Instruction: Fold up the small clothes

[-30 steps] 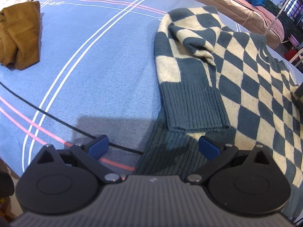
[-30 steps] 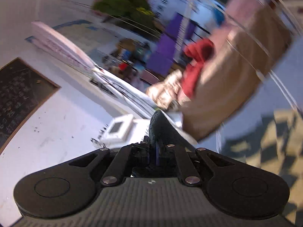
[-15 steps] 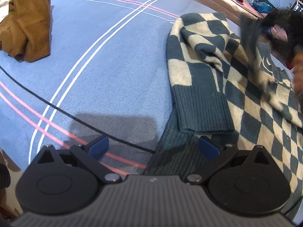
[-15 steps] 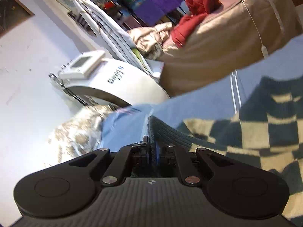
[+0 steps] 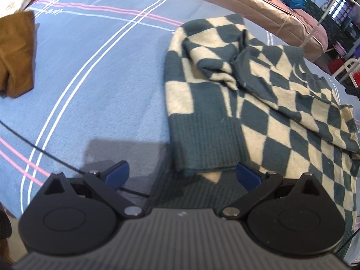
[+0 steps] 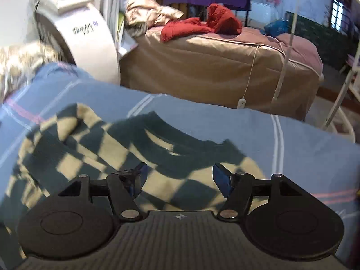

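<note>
A dark teal and cream checked sweater [image 5: 281,112] lies on the blue striped blanket [image 5: 101,78], both sleeves folded in over its body. One ribbed cuff [image 5: 207,144] lies near the hem. My left gripper [image 5: 182,175] is open and empty, just above the hem by that cuff. In the right wrist view the sweater [image 6: 112,153] lies below, its neckline toward the far edge. My right gripper [image 6: 180,177] is open and empty above it.
A folded mustard-brown garment [image 5: 15,54] lies at the blanket's far left. Beyond the blanket stand a tan covered bed [image 6: 213,67] with red clothes [image 6: 202,25], a white machine [image 6: 78,33], and a white metal frame [image 6: 342,94].
My right gripper carried the sleeve over the sweater's body, then opened and let it go. The sleeve now lies across the sweater. My left gripper stayed open in place.
</note>
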